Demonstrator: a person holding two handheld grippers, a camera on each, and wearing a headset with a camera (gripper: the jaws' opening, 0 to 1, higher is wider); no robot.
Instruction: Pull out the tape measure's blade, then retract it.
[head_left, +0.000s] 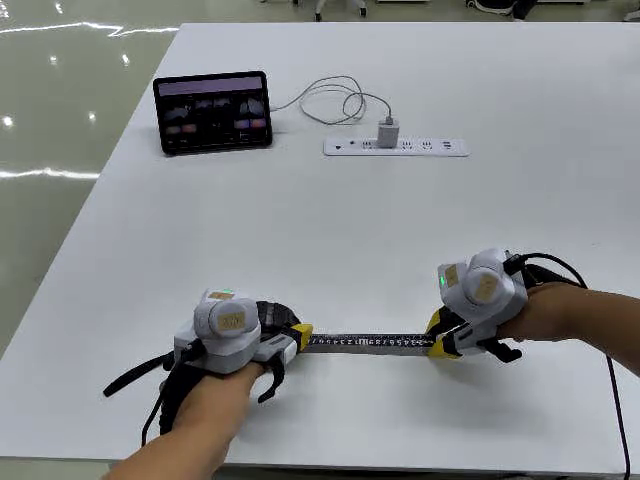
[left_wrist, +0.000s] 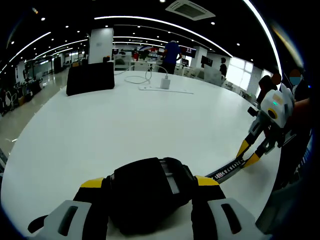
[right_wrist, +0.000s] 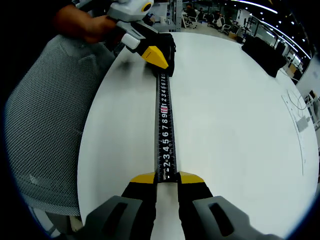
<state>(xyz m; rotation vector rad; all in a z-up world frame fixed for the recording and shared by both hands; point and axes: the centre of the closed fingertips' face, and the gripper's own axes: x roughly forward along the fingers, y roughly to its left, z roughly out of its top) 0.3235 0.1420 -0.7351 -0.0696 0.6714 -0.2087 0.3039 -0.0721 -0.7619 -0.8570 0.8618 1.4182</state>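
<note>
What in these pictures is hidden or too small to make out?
The tip of the blade: right gripper view, covered by the right hand-held gripper shut on it.
The tape measure case: head view, mostly behind the left hand-held gripper holding it.
The screen of the tablet: head view, too small to read.
The numbers on the blade: head view, too small.

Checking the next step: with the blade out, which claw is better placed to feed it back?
Right, probably: the right claw is shut on the blade and can ride it back, while the left claw clamps the black case.
</note>
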